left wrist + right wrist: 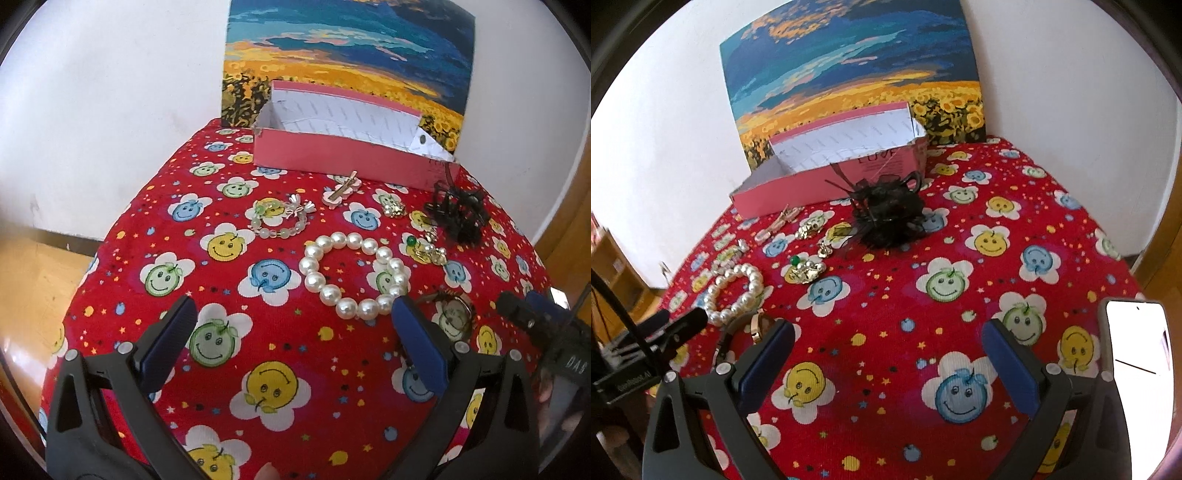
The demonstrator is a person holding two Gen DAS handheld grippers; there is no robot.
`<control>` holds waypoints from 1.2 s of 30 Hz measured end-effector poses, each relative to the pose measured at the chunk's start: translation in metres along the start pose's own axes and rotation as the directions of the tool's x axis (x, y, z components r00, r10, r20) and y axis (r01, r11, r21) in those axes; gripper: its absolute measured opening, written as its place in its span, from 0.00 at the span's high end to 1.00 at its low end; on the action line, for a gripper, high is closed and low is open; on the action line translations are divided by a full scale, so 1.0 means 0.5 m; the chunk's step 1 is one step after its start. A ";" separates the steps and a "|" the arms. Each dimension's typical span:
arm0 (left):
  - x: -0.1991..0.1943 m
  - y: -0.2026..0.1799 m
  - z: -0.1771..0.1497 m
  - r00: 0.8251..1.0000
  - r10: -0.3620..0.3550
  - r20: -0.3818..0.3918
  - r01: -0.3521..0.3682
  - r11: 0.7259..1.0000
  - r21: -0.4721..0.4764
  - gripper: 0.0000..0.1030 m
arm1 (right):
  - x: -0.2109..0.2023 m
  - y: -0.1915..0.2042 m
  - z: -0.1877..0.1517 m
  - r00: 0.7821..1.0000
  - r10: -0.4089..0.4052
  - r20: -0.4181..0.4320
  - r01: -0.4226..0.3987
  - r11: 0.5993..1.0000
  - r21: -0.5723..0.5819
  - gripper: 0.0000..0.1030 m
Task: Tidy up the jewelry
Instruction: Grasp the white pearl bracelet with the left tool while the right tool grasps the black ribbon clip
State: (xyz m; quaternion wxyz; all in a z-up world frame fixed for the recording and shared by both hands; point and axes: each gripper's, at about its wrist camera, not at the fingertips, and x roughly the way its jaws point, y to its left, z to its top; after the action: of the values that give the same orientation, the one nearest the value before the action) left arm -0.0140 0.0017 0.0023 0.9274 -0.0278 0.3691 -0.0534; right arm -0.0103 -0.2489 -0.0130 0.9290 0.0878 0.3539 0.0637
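A pink open box (332,157) stands at the back of the red smiley cloth (258,332); it also shows in the right wrist view (798,188). In front lie a pearl bracelet (354,275) (735,291), a pale green bead bracelet (280,219), a hair clip (341,190), gold brooches (424,249) (807,271), a black feather hairpiece (458,214) (890,216) and a watch (452,314) (757,326). My left gripper (295,312) is open and empty just short of the pearl bracelet. My right gripper (888,334) is open and empty over bare cloth.
A sunflower painting (347,55) leans on the white wall behind the box. A phone with a lit screen (1137,354) lies at the right edge of the cloth. The right gripper's tips show in the left wrist view (532,314). Wooden floor lies beyond the cloth's edges.
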 end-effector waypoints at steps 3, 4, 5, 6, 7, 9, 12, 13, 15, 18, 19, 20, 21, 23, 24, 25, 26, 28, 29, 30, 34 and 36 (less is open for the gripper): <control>-0.012 -0.015 0.001 1.000 0.016 -0.002 -0.016 0.998 0.060 0.04 | -0.005 -0.015 0.003 1.000 0.024 0.008 -0.024 0.999 0.042 0.00; -0.013 -0.023 0.002 1.000 0.017 -0.011 -0.016 0.996 0.084 0.04 | -0.006 -0.018 0.005 1.000 0.026 0.008 -0.026 0.998 0.051 0.00; -0.015 -0.030 0.004 1.000 0.010 -0.020 -0.008 0.995 0.104 0.04 | -0.007 -0.020 0.007 1.000 0.028 0.009 -0.029 0.998 0.056 0.00; -0.015 -0.037 0.008 1.000 0.005 -0.028 -0.001 0.993 0.116 0.04 | -0.008 -0.021 0.009 1.000 0.030 0.009 -0.030 0.998 0.059 0.00; -0.012 -0.039 0.014 0.999 0.003 -0.037 0.001 0.993 0.120 0.04 | -0.010 -0.023 0.012 1.000 0.029 0.008 -0.030 0.998 0.061 0.00; -0.009 -0.050 0.025 0.998 -0.004 -0.060 0.011 0.993 0.116 0.04 | -0.014 -0.026 0.019 1.000 0.024 0.006 -0.024 0.998 0.054 0.00; 0.007 -0.053 0.047 0.995 -0.044 -0.089 0.052 0.995 0.088 0.04 | -0.019 -0.024 0.031 1.000 0.000 0.000 0.000 1.000 0.024 0.00; 0.015 -0.052 0.055 0.994 -0.055 -0.094 0.062 0.995 0.077 0.04 | -0.022 -0.023 0.034 1.000 -0.004 0.003 0.004 1.000 0.012 0.00; 0.043 -0.049 0.072 0.992 -0.043 -0.118 0.051 0.996 0.067 0.04 | -0.029 -0.024 0.039 1.000 -0.009 0.013 0.009 1.000 -0.004 0.00; 0.077 -0.050 0.085 0.988 -0.035 -0.150 0.046 0.997 0.068 0.04 | -0.035 -0.027 0.046 1.000 -0.013 0.015 0.014 1.000 -0.014 0.00; 0.085 -0.054 0.087 0.987 -0.031 -0.159 0.043 0.996 0.072 0.04 | -0.035 -0.028 0.048 1.000 -0.013 0.015 0.013 1.000 -0.015 0.00; 0.088 -0.057 0.087 0.986 -0.028 -0.165 0.041 0.996 0.075 0.04 | -0.035 -0.030 0.051 1.000 -0.013 0.015 0.013 1.000 -0.016 0.00; 0.095 -0.061 0.087 0.984 -0.026 -0.176 0.041 0.996 0.083 0.04 | -0.035 -0.030 0.052 1.000 -0.014 0.014 0.015 1.000 -0.017 0.00; 0.106 -0.066 0.084 0.980 -0.019 -0.197 0.038 0.995 0.095 0.04 | -0.033 -0.034 0.056 1.000 -0.013 0.012 0.014 1.000 -0.014 0.00; 0.110 -0.067 0.081 0.978 -0.010 -0.209 0.032 0.994 0.100 0.04 | -0.031 -0.037 0.058 1.000 -0.010 0.011 0.010 1.000 -0.010 0.00; 0.116 -0.067 0.078 0.975 0.001 -0.222 0.022 0.995 0.102 0.04 | -0.030 -0.040 0.059 1.000 -0.006 0.009 0.006 1.000 -0.005 0.00; 0.119 -0.064 0.076 0.975 -0.001 -0.224 0.023 0.995 0.093 0.04 | -0.029 -0.042 0.061 1.000 -0.002 0.007 0.002 1.000 -0.001 0.00; 0.120 -0.063 0.074 0.977 0.006 -0.215 0.017 0.995 0.101 0.03 | -0.027 -0.046 0.063 1.000 0.006 -0.001 -0.006 1.000 0.003 0.00; 0.120 -0.063 0.073 0.976 0.008 -0.216 0.014 0.995 0.103 0.03 | -0.026 -0.047 0.063 1.000 0.008 -0.007 -0.008 1.000 0.005 0.00; 0.121 -0.063 0.073 0.976 0.009 -0.216 0.014 0.995 0.103 0.03 | -0.026 -0.048 0.064 1.000 0.009 -0.008 -0.009 1.000 0.006 0.00; 0.124 -0.063 0.075 0.975 0.023 -0.222 0.000 0.995 0.099 0.03 | -0.024 -0.049 0.066 1.000 0.012 -0.008 -0.012 1.000 0.008 0.00; 0.126 -0.064 0.078 0.973 0.023 -0.229 0.001 0.995 0.101 0.03 | -0.024 -0.049 0.066 1.000 0.015 -0.009 -0.015 1.000 0.009 0.00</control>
State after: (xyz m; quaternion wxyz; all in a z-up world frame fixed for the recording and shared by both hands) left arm 0.0557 -0.0370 -0.0096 0.8789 0.0273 0.4710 -0.0696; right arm 0.0043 -0.2790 0.0140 0.9264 0.0946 0.3579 0.0695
